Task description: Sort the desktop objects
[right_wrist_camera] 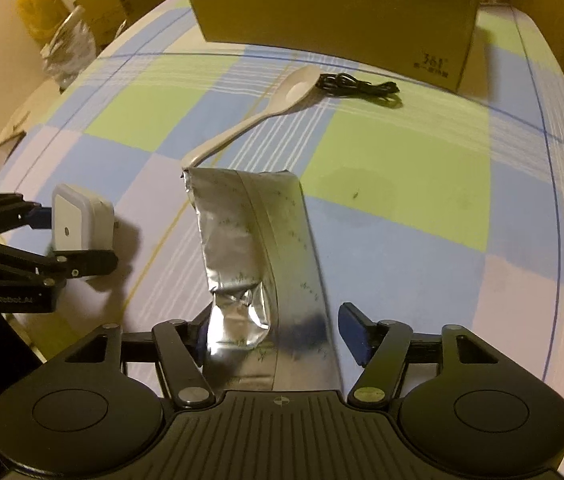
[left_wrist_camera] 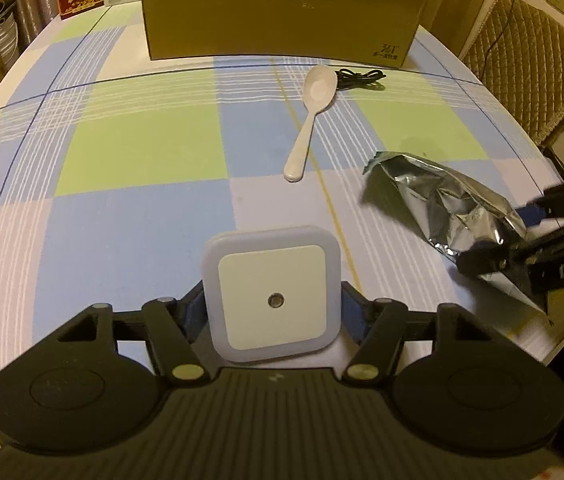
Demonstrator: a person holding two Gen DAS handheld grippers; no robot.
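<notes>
My left gripper (left_wrist_camera: 271, 304) is shut on a white square night light (left_wrist_camera: 271, 292) and holds it just above the checked tablecloth; it also shows in the right wrist view (right_wrist_camera: 79, 220). My right gripper (right_wrist_camera: 277, 328) has a silver foil pouch (right_wrist_camera: 257, 256) between its jaws; the left pad touches it, the right blue pad stands a little off. The pouch also shows in the left wrist view (left_wrist_camera: 446, 204). A white plastic spoon (left_wrist_camera: 312, 116) and a coiled black cable (left_wrist_camera: 360, 78) lie further back.
A large open cardboard box (left_wrist_camera: 282, 12) stands at the far side of the table. A padded chair (left_wrist_camera: 530, 72) is at the right edge. Boxes and bags (right_wrist_camera: 73, 20) stand beyond the table's left side.
</notes>
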